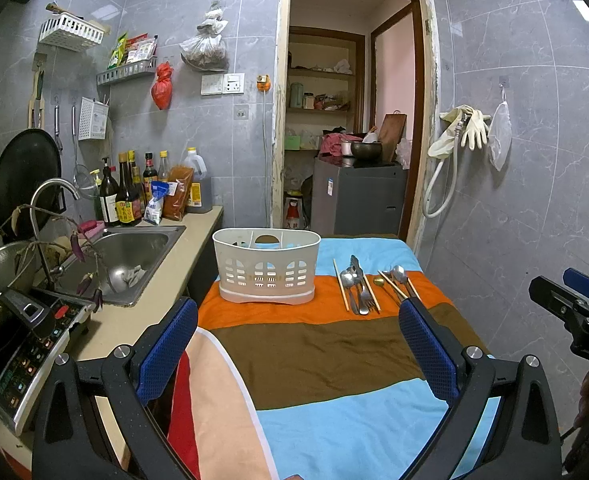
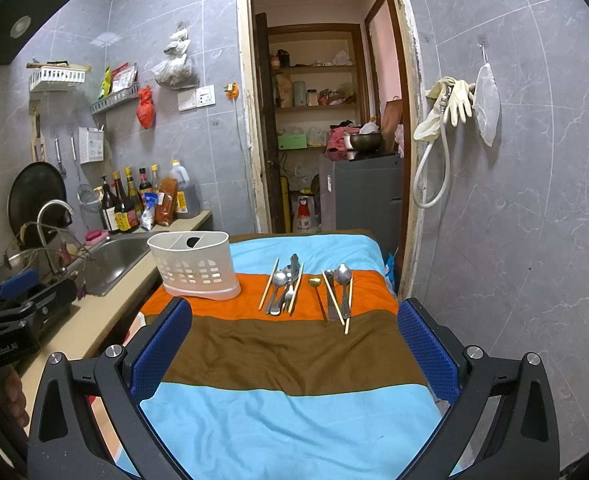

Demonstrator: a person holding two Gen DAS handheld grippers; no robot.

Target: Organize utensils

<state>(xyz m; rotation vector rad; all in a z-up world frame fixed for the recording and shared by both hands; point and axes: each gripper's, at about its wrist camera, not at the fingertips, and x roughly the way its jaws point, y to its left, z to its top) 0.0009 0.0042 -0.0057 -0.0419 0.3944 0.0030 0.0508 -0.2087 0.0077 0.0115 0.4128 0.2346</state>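
A striped cloth (image 2: 294,360) in blue, brown and orange bands covers the table, with a steel sink (image 1: 134,248) set in the counter to its left. On the orange band toward the left stands a white slotted utensil caddy (image 2: 196,266), upright, its long side running across the table and its divided top open.

Just to the right of the caddy lie the utensils in two loose groups, all with their long axes running roughly away from the cameras, heads toward the far doorway and handles toward the near edge. The left group (image 2: 284,288) holds steel spoons and a fork flanked by two wooden chopsticks (image 2: 268,284). The right group (image 2: 340,292) has a spoon and chopsticks crossing at a slight angle. Between the groups sits a small gold spoon (image 2: 315,282).

The left gripper (image 1: 298,336) and the right gripper (image 2: 294,344) both hover over the near part of the cloth, jaws spread wide, holding nothing, well apart from the utensils.
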